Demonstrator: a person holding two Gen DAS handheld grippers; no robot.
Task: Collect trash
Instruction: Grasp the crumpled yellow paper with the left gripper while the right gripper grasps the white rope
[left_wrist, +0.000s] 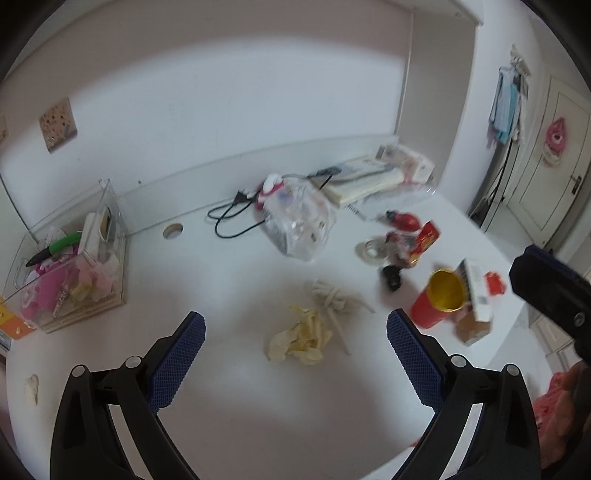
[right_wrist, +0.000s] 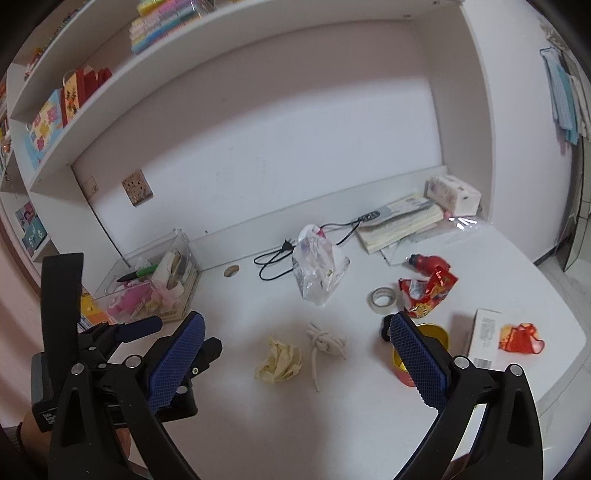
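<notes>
A crumpled yellowish paper ball (left_wrist: 301, 338) (right_wrist: 279, 361) lies on the white desk (left_wrist: 240, 280), with a knotted off-white cord (left_wrist: 334, 299) (right_wrist: 325, 341) just behind it. My left gripper (left_wrist: 295, 325) hangs open just above and in front of the paper, nothing between its blue pads. Over the same spot from the right, my right gripper (right_wrist: 293, 326) is open too. A red cup with a gold inside (left_wrist: 441, 297) (right_wrist: 419, 354) stands right of the paper. Red snack wrappers (left_wrist: 413, 240) (right_wrist: 428, 291) and a red scrap (right_wrist: 521, 338) lie further right.
A clear plastic bag (left_wrist: 299, 221) (right_wrist: 319, 269), a tape roll (right_wrist: 383, 300), a black cable (left_wrist: 236, 218), stacked books (right_wrist: 400, 225), a tissue pack (right_wrist: 452, 194) and a white box (right_wrist: 487, 336) sit behind and right. A clear organiser (left_wrist: 70, 266) (right_wrist: 155, 284) stands left. Desk edge is near right.
</notes>
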